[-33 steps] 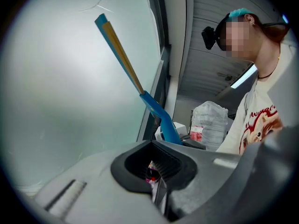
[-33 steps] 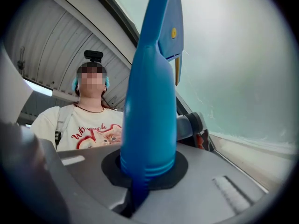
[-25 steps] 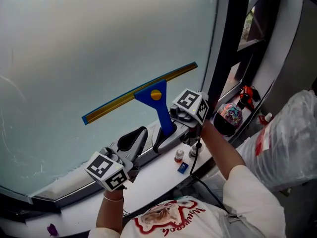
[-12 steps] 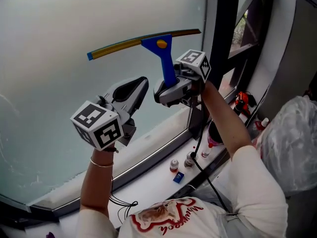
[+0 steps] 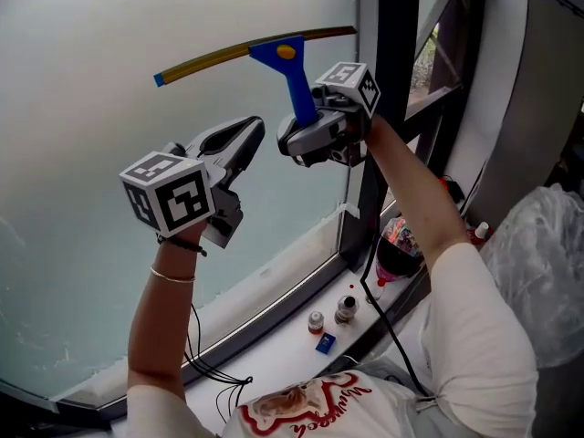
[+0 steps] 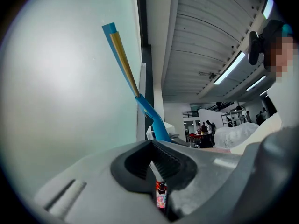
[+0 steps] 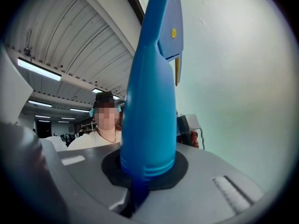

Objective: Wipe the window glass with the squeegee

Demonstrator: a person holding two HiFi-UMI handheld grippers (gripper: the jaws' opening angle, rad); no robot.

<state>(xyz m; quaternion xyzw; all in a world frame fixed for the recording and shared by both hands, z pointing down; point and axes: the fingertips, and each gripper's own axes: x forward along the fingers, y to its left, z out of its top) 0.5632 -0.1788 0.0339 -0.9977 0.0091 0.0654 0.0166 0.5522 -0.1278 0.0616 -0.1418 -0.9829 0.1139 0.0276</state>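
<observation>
Right claw (image 5: 301, 140) clamps the blue handle of the squeegee (image 5: 290, 78), blade laid flat on the window glass (image 5: 82, 89) high by the frame (image 5: 394, 80), likely set for a downward pull, while left claw (image 5: 239, 139) (pinched together, empty) hovers just below, clear of the blade.

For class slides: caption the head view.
Blue squeegee, held by the right gripper, meets window glass; left gripper shut, empty.

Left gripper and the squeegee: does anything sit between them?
Nothing. In the head view only bare window glass shows between the left gripper, claw shut, and the squeegee above it.
</observation>
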